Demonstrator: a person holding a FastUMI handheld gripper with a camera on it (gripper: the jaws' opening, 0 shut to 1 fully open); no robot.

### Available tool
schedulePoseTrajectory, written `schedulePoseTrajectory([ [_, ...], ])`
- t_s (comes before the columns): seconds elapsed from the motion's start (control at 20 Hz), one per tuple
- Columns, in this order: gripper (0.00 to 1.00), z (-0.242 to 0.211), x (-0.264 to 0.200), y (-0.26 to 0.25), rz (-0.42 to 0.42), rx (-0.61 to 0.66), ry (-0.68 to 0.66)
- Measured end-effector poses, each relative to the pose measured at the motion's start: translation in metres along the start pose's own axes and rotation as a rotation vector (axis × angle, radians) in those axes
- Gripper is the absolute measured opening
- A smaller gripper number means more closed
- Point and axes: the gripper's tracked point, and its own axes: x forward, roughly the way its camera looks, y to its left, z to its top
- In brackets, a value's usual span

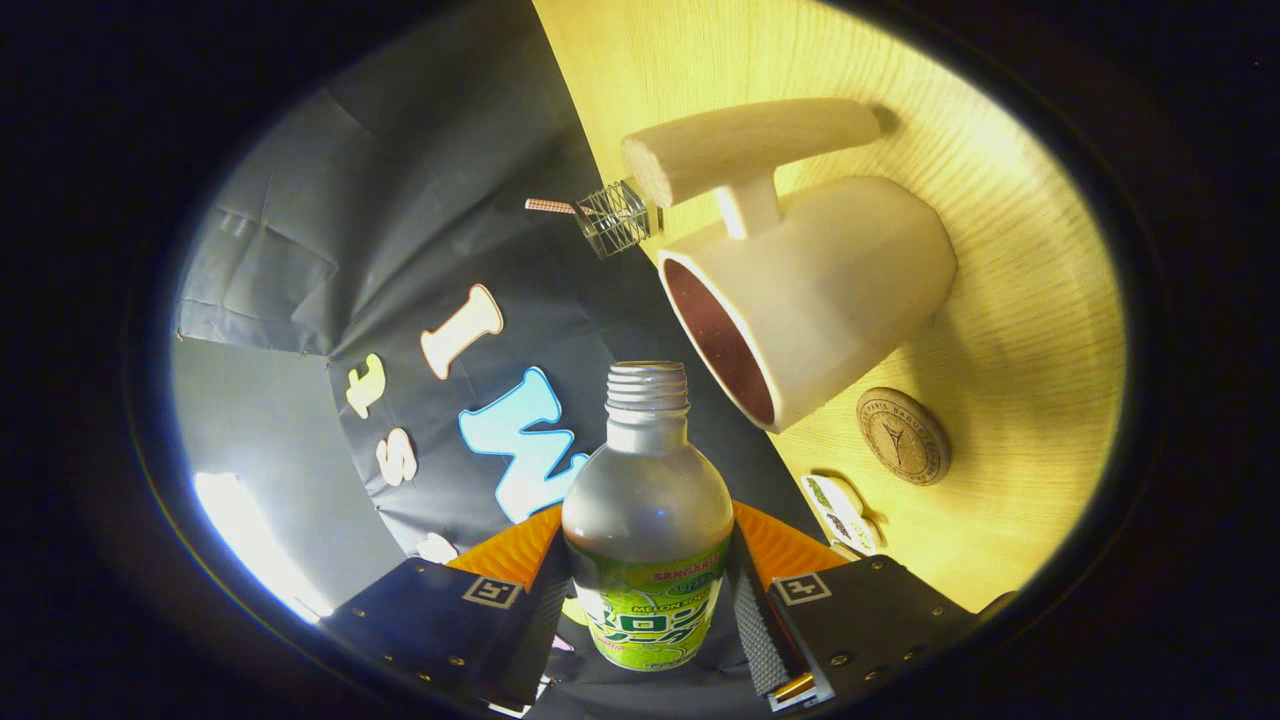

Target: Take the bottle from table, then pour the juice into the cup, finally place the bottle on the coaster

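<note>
My gripper [648,590] is shut on the bottle [648,510], a silvery uncapped bottle with a green label, held between both fingers with its threaded neck pointing ahead. The whole view is rolled far over, so the wooden table [1000,300] stands like a wall beside the bottle. The cream cup [820,290] with its thick wooden handle stands on that table, its dark open mouth just beyond and beside the bottle's neck, a small gap apart. The round cork coaster [903,436] lies on the table close to the cup's base side. No juice shows in the air.
A small wire holder [612,216] with a pink stick stands at the table's edge beyond the cup handle. A small printed card or packet [840,510] lies on the table near the fingers, beside the coaster. The black cloth wall hangs behind.
</note>
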Motion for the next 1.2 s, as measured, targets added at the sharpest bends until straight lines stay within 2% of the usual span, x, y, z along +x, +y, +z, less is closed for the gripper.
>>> schedulePoseTrajectory([
  [0.25, 0.76, 0.002, 0.0, -0.001, -0.004, -0.021, 0.004],
  [0.35, 0.76, -0.002, 0.0, 0.0, -0.008, -0.071, 0.008],
  [0.55, 0.76, -0.007, -0.001, 0.005, -0.038, -0.346, 0.006],
  [0.8, 0.76, -0.015, 0.002, 0.045, 0.005, -0.686, -0.018],
  [1.0, 0.76, -0.021, 0.003, 0.071, 0.013, -0.895, -0.046],
  [1.2, 0.76, -0.045, 0.008, 0.084, 0.018, -1.079, -0.02],
])
